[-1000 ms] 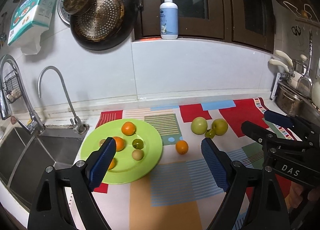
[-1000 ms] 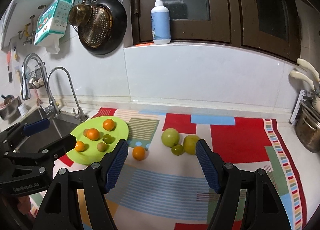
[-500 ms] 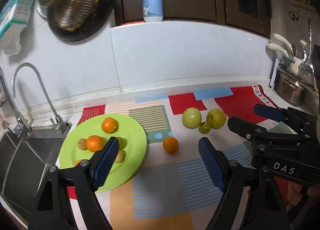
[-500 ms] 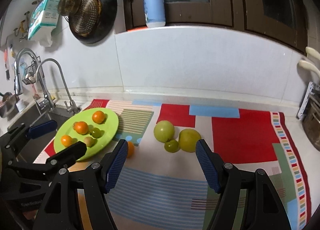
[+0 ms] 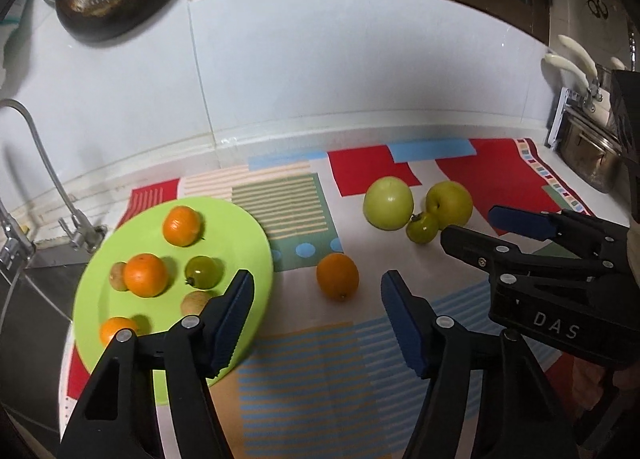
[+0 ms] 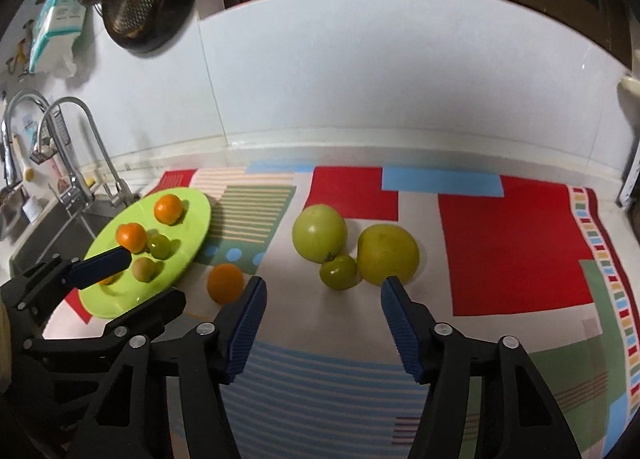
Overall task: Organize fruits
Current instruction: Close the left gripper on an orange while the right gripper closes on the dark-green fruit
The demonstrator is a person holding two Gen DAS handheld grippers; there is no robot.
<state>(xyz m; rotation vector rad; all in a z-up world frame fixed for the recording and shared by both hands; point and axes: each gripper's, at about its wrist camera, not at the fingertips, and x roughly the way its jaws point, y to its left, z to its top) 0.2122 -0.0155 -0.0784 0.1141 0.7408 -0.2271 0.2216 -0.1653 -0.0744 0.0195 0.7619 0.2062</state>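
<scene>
— Sink [image 5: 24, 283] and its tap [image 5: 48, 179] sit furthest left. What's next to them?

— Right beside them, a green plate [image 5: 240, 227] on the patterned mat [image 5: 320, 379], carrying three oranges, a green tomato [image 5: 203, 271] at about its centre and two small brownish fruits. The left gripper [image 5: 316, 315] hangs above the plate's 4 o'clock edge with its blue pads spread wide and nothing between them; it touches nothing I can see.

— And the loose fruit?

— A single orange [image 5: 337, 276] lies on the mat just beyond the plate's 3 o'clock rim, framed between the left gripper's fingers but clear of both. Farther right, a big green apple [image 6: 319, 233], a small green tomato [image 6: 338, 272] at its 5 o'clock, touching it, and a yellow-green apple [image 6: 387, 254] pressed against the tomato's right side.

— The other gripper?

— The right gripper [image 6: 322, 313] is also wide open and empty, above the mat, with the small tomato at 12 o'clock from its gap. Its right pad tip sits just below the yellow-green apple.

— Any writing?

— "DAS" in pale letters on the right gripper's black body, seen from the left camera. The bottle on the ledge is cut off, label unreadable.
</scene>
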